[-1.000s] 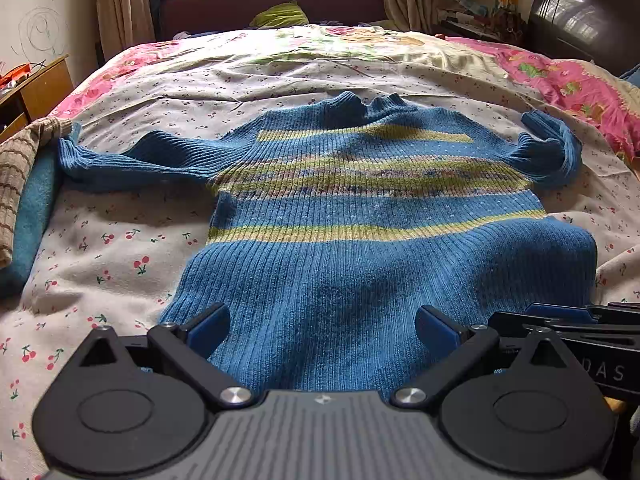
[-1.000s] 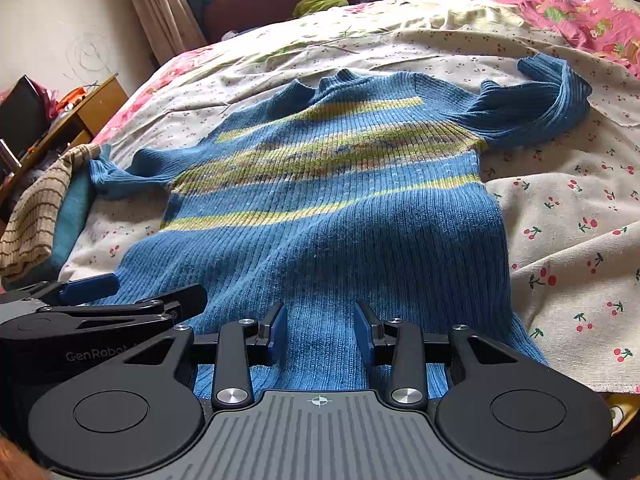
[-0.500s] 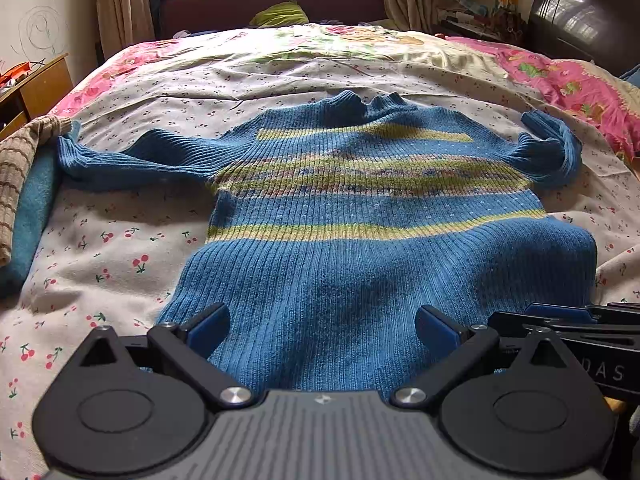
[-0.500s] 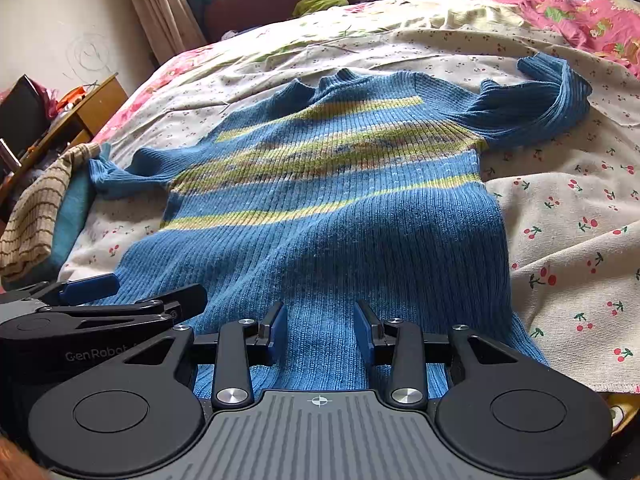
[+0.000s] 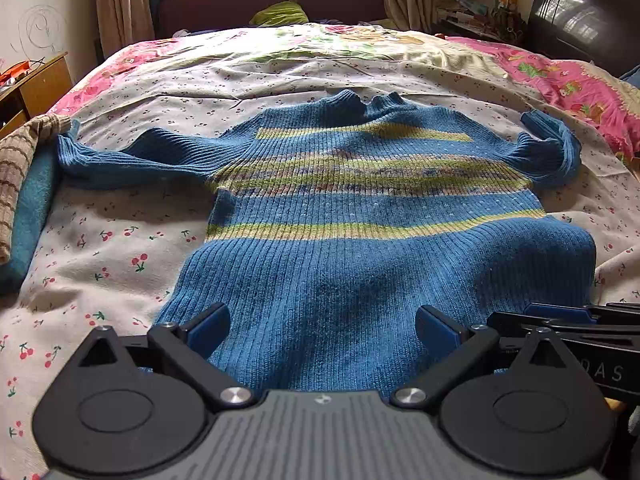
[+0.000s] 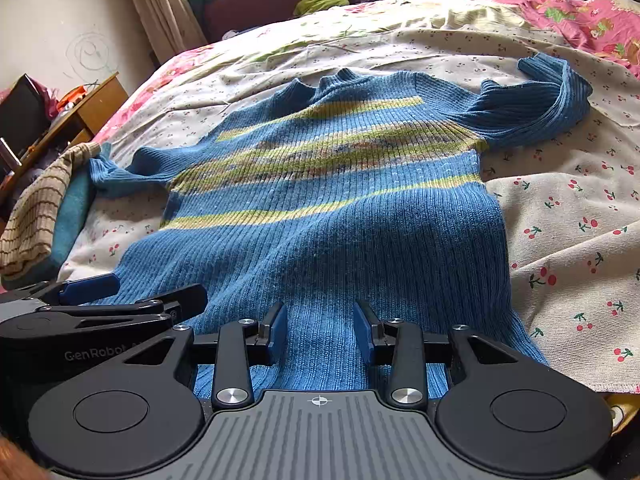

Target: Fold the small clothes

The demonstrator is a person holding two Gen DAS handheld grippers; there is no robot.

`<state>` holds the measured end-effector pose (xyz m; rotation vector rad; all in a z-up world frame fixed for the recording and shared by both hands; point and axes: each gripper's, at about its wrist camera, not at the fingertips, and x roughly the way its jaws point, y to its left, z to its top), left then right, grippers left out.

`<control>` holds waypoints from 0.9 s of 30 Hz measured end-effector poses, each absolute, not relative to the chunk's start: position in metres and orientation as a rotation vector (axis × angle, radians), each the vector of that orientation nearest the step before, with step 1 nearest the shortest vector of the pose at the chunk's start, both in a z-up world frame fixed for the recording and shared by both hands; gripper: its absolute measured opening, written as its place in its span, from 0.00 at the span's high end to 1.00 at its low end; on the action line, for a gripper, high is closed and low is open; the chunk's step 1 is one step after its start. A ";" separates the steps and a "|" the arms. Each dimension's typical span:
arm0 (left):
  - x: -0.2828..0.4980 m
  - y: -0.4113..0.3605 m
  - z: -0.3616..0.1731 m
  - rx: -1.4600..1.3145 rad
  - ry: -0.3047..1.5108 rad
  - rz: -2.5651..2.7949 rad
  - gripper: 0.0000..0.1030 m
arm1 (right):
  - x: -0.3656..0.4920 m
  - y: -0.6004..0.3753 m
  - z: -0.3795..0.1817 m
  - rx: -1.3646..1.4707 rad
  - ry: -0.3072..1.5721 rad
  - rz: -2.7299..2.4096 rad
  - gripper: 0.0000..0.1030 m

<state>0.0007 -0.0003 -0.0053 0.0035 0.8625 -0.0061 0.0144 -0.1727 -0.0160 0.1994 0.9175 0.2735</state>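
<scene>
We see the blue striped sweater (image 5: 360, 216) lying flat, face up, on the cherry-print bedsheet (image 5: 120, 248), its hem at the near edge of the bed and its collar toward the far headboard (image 5: 272, 0). The left gripper (image 5: 322, 326) hovers over the hem with jaws spread wide, released. The right gripper (image 6: 320, 326), just beside it, has jaws partly apart, gripping nothing.
</scene>
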 end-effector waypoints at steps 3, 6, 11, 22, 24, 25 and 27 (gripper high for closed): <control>-0.001 -0.001 -0.008 0.002 0.862 -0.007 0.00 | 0.014 -0.173 -0.016 0.200 0.918 0.273 0.65; -0.001 -0.001 -0.008 0.002 0.863 -0.007 0.00 | 0.014 -0.173 -0.016 0.199 0.918 0.273 0.65; -0.002 -0.002 -0.007 0.000 0.865 -0.008 0.00 | 0.014 -0.173 -0.016 0.199 0.918 0.273 0.65; -0.001 -0.001 -0.009 -0.004 0.871 -0.011 0.00 | 0.015 -0.173 -0.017 0.199 0.919 0.273 0.65; -0.001 -0.001 -0.009 -0.005 0.872 -0.011 0.00 | 0.015 -0.173 -0.017 0.199 0.920 0.273 0.65; -0.001 -0.001 -0.009 -0.005 0.872 -0.012 0.00 | 0.015 -0.173 -0.017 0.199 0.920 0.273 0.65; -0.001 -0.001 -0.008 -0.005 0.872 -0.011 0.00 | 0.015 -0.173 -0.016 0.199 0.920 0.273 0.65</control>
